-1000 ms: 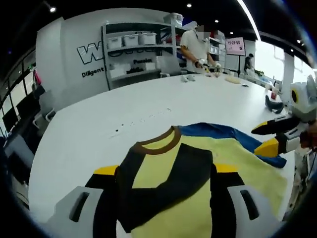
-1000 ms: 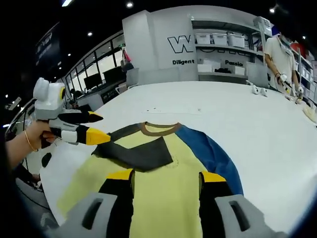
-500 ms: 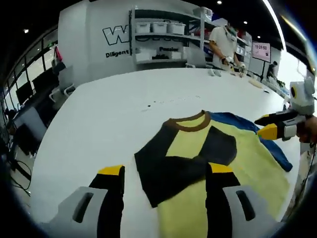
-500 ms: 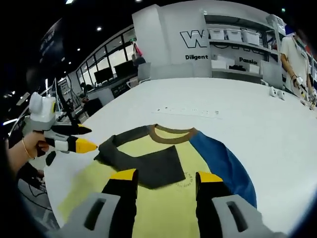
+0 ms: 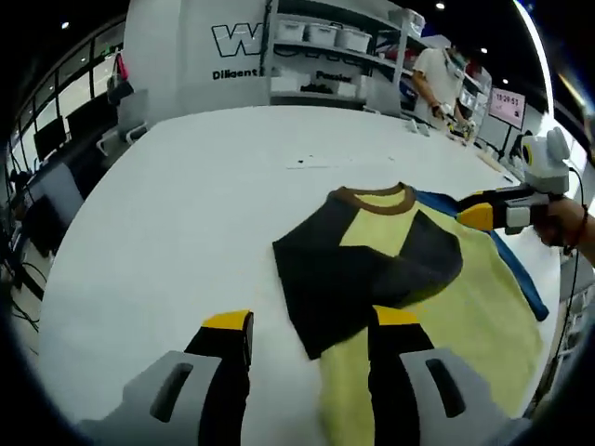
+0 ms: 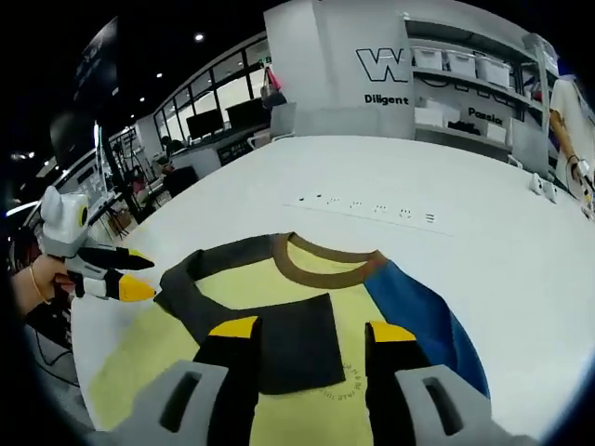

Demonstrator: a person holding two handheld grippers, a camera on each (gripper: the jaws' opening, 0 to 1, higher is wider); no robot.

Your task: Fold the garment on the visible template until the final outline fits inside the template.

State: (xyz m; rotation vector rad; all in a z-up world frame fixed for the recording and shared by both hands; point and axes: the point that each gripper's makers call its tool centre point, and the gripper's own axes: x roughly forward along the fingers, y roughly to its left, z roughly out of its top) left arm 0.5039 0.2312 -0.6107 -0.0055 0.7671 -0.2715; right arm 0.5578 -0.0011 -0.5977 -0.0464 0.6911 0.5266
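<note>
A yellow shirt (image 5: pixel 465 307) with a brown collar (image 5: pixel 374 197) lies flat on the white table (image 5: pixel 177 214). Its dark sleeve (image 5: pixel 358 279) is folded across the chest, and the blue sleeve (image 5: pixel 521 283) lies out along the far side. My left gripper (image 5: pixel 311 321) is open at the shirt's near edge, one jaw over the cloth and nothing held. In the right gripper view the shirt (image 6: pixel 167 339), the folded dark sleeve (image 6: pixel 293 344) and the blue sleeve (image 6: pixel 418 307) lie below my right gripper (image 6: pixel 311 330), which is open and holds nothing. The left gripper (image 6: pixel 116 276) hovers beside the shoulder.
A row of small dark marks (image 6: pixel 372 206) runs across the table beyond the collar. The right gripper (image 5: pixel 488 209) and its hand (image 5: pixel 569 223) hover by the blue sleeve. Shelves with bins (image 5: pixel 325 56) and a person (image 5: pixel 437 79) stand at the back. Chairs and monitors (image 6: pixel 186 139) line the table's edge.
The left gripper has drawn back off the shirt toward the sleeve side. The right gripper's view has shifted forward toward the collar. The dark sleeve stays folded over the chest.
</note>
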